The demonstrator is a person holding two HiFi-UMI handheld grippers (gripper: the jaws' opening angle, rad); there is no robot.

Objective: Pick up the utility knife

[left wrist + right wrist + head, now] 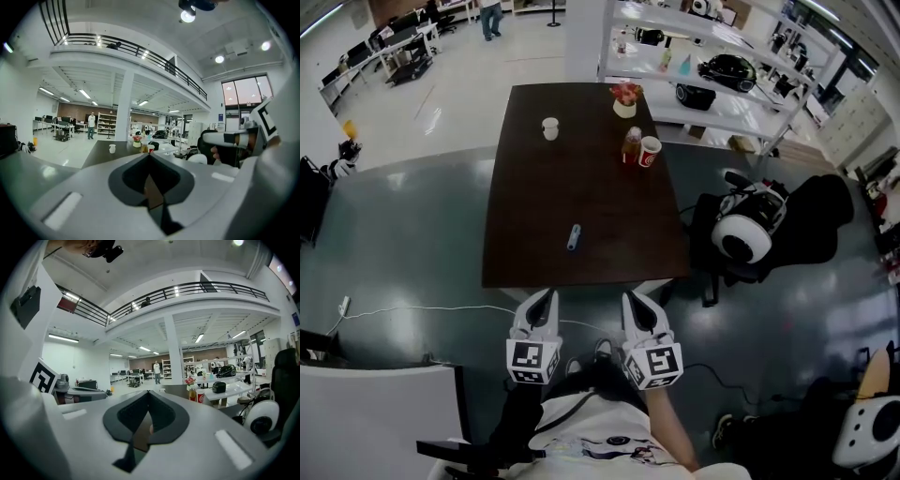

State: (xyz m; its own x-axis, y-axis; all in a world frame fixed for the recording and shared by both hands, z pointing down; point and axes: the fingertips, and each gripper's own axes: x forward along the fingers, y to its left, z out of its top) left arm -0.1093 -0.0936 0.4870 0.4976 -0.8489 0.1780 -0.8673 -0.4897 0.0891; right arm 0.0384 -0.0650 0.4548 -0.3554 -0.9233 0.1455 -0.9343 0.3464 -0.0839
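Blue-grey slim utility knife [573, 236] is laid on the dark brown table [525, 187], towards its front edge. The closed, empty left gripper [544, 302] and right gripper [636, 304] should be opened before straddling it.

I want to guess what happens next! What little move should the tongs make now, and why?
Probably reach the left tongs forward over the table and open them. Both they and the right tongs are shut, back by the table's near edge, and the utility knife lies untouched further in.
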